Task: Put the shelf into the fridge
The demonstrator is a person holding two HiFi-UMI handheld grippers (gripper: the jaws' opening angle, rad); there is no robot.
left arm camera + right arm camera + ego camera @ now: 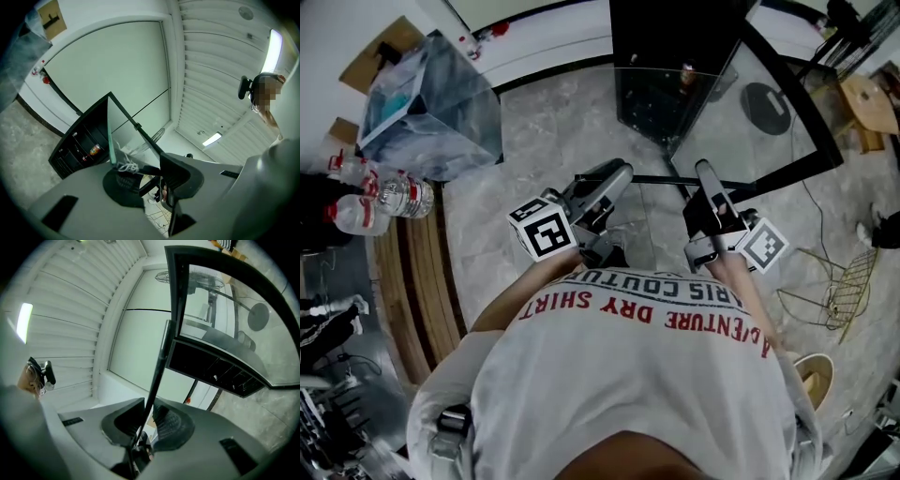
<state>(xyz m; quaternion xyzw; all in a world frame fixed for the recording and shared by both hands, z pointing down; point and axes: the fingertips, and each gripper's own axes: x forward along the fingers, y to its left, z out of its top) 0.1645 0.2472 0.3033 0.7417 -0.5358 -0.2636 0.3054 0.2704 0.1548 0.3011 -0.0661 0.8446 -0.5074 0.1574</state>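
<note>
In the head view, the glass shelf (pixel 661 178) with its black front rim is held level in front of me, over the grey floor. My left gripper (pixel 617 176) is shut on the rim's left part and my right gripper (pixel 705 174) on its right part. Ahead stands the black fridge (pixel 670 84), its glass door (pixel 797 141) swung open to the right. In the left gripper view the shelf (pixel 123 126) sits between the jaws of the left gripper (pixel 150 173), with the fridge (pixel 77 145) beyond. In the right gripper view the shelf rim (pixel 159 366) runs edge-on through the right gripper (pixel 147 420).
A clear plastic bag (pixel 431 103) and water bottles (pixel 384 202) lie at the left by a wooden bench (pixel 417 281). A wire rack (pixel 839 291) lies on the floor at the right. The fridge's inside (pixel 211 369) shows dark shelves with small items.
</note>
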